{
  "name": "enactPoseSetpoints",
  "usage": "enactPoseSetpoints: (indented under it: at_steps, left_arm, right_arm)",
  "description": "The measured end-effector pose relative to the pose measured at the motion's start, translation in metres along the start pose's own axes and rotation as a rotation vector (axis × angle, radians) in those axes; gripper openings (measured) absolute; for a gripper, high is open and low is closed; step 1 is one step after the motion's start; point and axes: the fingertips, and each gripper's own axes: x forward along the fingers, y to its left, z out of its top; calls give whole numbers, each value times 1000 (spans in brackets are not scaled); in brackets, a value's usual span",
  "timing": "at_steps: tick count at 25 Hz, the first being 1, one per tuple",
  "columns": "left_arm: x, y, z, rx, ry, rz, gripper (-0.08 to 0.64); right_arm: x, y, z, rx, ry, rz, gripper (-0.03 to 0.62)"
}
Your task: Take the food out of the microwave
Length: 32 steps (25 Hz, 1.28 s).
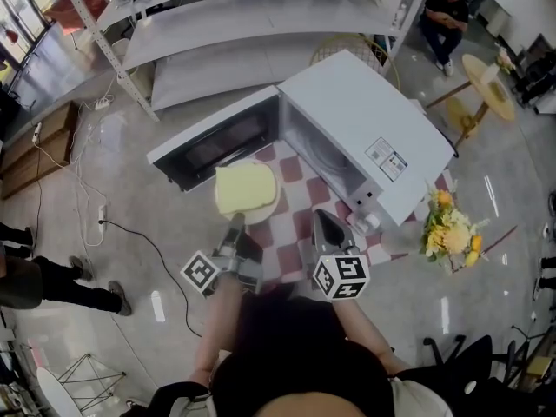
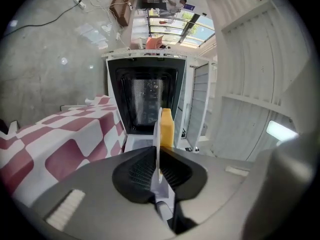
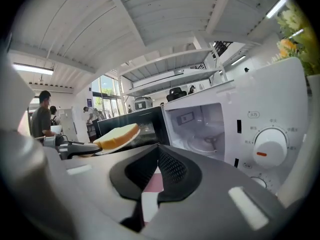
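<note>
A white plate with a slice of yellow bread hangs above the checked tablecloth, in front of the open microwave. My left gripper is shut on the plate's near rim. Its own view shows the plate edge-on between the jaws, with the bread to its right. My right gripper hovers beside it, shut on nothing, pointing toward the microwave's control side. In the right gripper view the bread rides at the left, and the microwave's cavity holds only its turntable.
The microwave door swings out to the left. A bunch of yellow flowers lies at the table's right. Metal shelving stands behind. A person sits at the far right beside a round wooden table.
</note>
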Motion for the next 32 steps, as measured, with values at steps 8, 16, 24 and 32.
enactPoseSetpoints:
  at_steps: [8, 16, 24, 32]
  left_arm:
    - [-21, -7, 8, 16, -71, 5, 31]
    - [-35, -7, 7, 16, -125, 7, 31]
    - [-41, -5, 6, 27, -147, -3, 31]
    - [-37, -7, 8, 29, -142, -8, 35]
  right_arm:
    - [-10, 6, 13, 5, -21, -5, 2]
    - [-19, 6, 10, 6, -34, -11, 2]
    - [-21, 9, 6, -26, -30, -14, 0]
    - [-17, 13, 3, -42, -12, -15, 0]
